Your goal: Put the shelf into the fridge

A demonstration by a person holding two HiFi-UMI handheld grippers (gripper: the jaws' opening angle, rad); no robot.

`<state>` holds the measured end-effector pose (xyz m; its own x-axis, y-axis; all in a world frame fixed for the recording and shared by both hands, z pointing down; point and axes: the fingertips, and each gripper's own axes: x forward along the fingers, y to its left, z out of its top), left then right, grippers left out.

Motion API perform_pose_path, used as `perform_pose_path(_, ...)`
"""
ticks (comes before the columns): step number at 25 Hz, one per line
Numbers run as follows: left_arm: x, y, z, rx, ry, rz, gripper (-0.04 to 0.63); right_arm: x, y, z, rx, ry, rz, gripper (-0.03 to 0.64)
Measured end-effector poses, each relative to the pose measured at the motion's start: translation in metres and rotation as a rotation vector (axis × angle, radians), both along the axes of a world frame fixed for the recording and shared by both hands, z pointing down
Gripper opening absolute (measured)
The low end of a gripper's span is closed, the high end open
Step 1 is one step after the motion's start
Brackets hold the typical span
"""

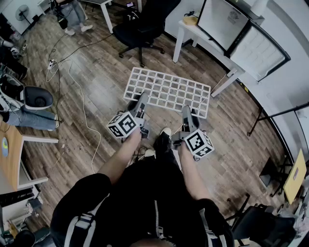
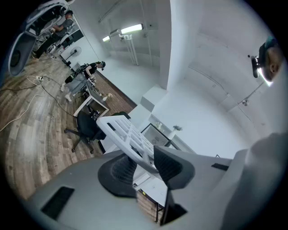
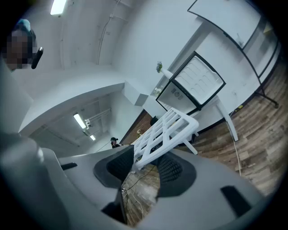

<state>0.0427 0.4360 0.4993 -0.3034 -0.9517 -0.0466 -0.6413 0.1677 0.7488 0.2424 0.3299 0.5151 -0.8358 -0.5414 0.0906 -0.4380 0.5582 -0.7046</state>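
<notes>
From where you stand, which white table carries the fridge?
The table right of the black office chair, beyond the shelf; the fridge sits on its top. The other table, further left by a person, shows none.

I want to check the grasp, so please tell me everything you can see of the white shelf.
The white shelf is a flat rectangular grid of many square openings with a rim around it, and it looks like plastic. It is held roughly level in the air above the wooden floor. The left hand-held gripper and the right hand-held gripper each clamp its near long edge. Nothing else touches it.
</notes>
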Motion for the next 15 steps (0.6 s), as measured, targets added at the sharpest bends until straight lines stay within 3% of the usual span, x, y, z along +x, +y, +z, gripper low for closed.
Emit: perform_pose_path(15, -0.003, -0.005, 0.0, -0.001, 0.007, 0.024, 0.127, 0.001, 0.003, 0.002, -0.02, -0.015, -0.001, 0.163)
